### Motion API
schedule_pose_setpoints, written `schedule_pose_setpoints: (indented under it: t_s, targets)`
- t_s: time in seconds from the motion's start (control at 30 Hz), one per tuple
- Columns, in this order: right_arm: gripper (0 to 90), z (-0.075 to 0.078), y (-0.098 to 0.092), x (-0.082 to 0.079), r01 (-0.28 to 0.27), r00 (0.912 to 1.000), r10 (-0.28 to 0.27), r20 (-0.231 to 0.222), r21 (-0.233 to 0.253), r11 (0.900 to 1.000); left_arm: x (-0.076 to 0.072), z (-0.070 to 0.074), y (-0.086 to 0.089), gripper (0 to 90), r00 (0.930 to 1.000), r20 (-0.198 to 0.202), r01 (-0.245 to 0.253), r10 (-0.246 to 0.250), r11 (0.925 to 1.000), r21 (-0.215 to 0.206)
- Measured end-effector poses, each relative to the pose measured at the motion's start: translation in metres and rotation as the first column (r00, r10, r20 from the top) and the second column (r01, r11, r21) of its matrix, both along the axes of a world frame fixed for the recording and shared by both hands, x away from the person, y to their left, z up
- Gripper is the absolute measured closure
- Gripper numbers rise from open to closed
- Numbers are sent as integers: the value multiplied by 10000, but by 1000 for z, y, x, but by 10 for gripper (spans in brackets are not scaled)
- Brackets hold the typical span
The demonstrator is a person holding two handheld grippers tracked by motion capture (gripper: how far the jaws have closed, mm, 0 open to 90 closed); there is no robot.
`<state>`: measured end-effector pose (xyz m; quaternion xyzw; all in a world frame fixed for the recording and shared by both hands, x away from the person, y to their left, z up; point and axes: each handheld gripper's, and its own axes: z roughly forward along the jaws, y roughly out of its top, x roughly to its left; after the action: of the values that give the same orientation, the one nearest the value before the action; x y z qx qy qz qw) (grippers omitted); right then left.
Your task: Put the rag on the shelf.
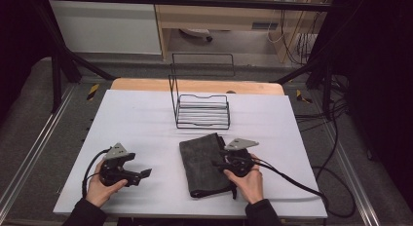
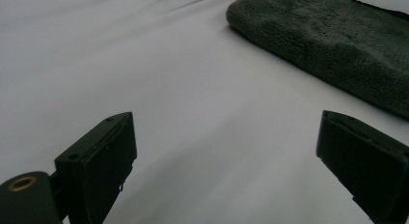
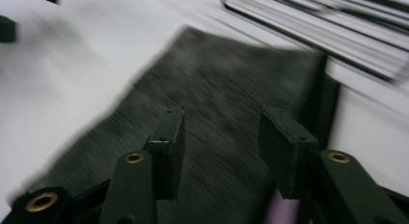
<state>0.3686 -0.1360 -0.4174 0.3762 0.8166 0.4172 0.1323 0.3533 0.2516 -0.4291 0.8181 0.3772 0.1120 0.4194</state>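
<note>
The right gripper [image 3: 219, 137] is held over the folded dark grey towel [image 1: 204, 163]; its jaws are set partly apart with nothing between them, and the pile of the cloth is seen through the gap. The picture from it is blurred, so whether the tips touch the fabric cannot be told. It is judged that the gripper is placed there to take hold of the towel's right-hand edge, since the hand [image 1: 251, 182] behind it lies at that side of the cloth.

The left gripper [image 1: 139, 173] is kept wide open and empty, low over the bare white table top [image 1: 136, 119], with the towel just beyond its right jaw. It is probably parked there so that the cloth's other edge can be reached when needed. It is carried by the left hand [image 1: 100, 189] near the table's front left corner.

The towel lies flat, folded into an oblong, near the middle of the front edge. Behind it, towards the rear edge, a black wire rack [image 1: 202, 110] stands with a tall back frame; nothing is held in it.
</note>
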Motion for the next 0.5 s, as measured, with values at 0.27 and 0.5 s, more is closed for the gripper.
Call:
schedule_pose_setpoints:
  t_s: [0.27,0.5]
  targets:
    - [696,-25,-28,-12,-52,9964,51,-843,-3,10000,-2,4,-32,75,9991,-111,412,-409,9989,244]
    - [876,-21,-30,-10,99,9942,-54,-1073,414,9991,-5,7,-42,86,9986,-116,513,-509,9980,369]
